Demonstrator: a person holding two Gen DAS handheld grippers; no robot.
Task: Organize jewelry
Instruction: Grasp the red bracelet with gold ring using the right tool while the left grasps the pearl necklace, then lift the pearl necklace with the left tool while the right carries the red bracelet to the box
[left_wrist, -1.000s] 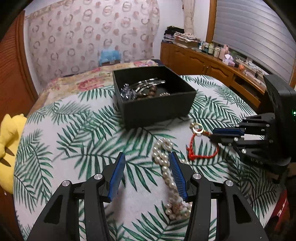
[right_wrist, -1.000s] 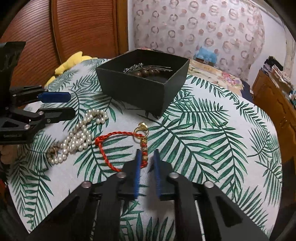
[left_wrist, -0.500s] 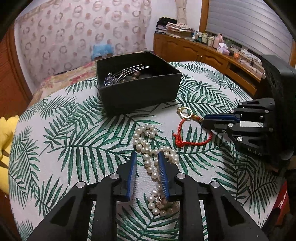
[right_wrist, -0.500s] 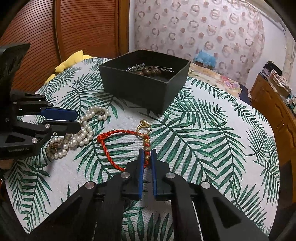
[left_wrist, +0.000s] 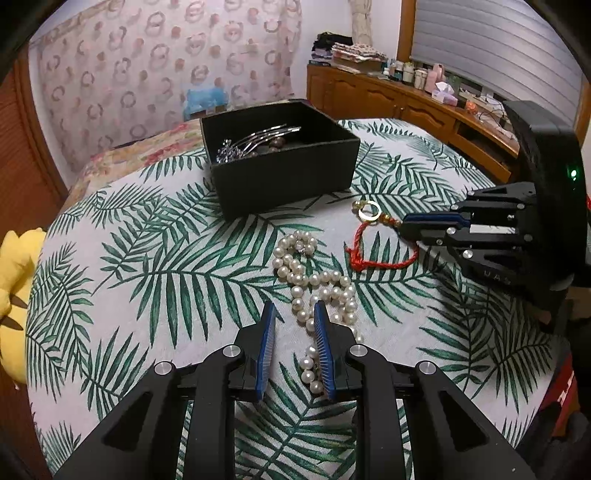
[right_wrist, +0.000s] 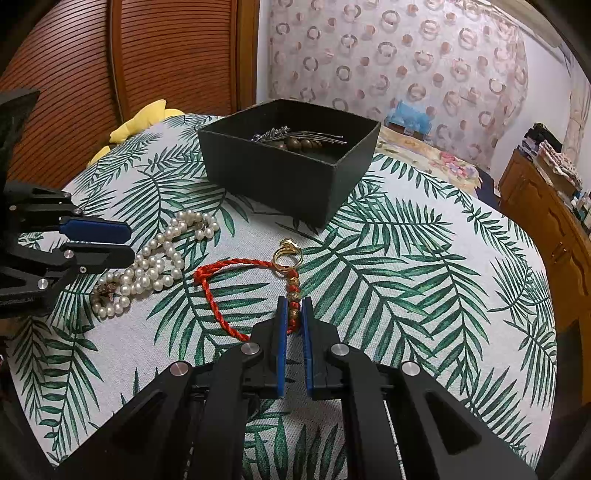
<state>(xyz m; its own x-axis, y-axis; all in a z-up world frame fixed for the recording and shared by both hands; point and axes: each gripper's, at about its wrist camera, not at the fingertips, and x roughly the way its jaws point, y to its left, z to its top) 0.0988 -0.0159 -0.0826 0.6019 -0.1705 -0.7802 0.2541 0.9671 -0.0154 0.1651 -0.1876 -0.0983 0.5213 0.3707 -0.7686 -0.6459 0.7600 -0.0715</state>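
Observation:
A black open box (left_wrist: 280, 173) (right_wrist: 288, 162) on the palm-leaf tablecloth holds silver hair pins and brown beads. A white pearl necklace (left_wrist: 314, 291) (right_wrist: 155, 266) lies coiled in front of it. My left gripper (left_wrist: 293, 314) (right_wrist: 122, 242) straddles a strand of the pearls, jaws narrowly apart and not clamped. A red cord bracelet (right_wrist: 221, 291) (left_wrist: 373, 254) with gold beads and a gold ring lies to the right. My right gripper (right_wrist: 293, 306) (left_wrist: 404, 225) is shut on its beaded section, low at the cloth.
A yellow plush toy (left_wrist: 14, 295) (right_wrist: 144, 118) sits at the table's left edge. A wooden sideboard (left_wrist: 424, 107) with bottles stands behind on the right. A patterned curtain hangs at the back, and a wooden slatted door (right_wrist: 110, 55) is behind the table.
My left gripper closed from wide open to a narrow gap around the pearl strand, then opened slightly. My right gripper closed fully on the bracelet's beads.

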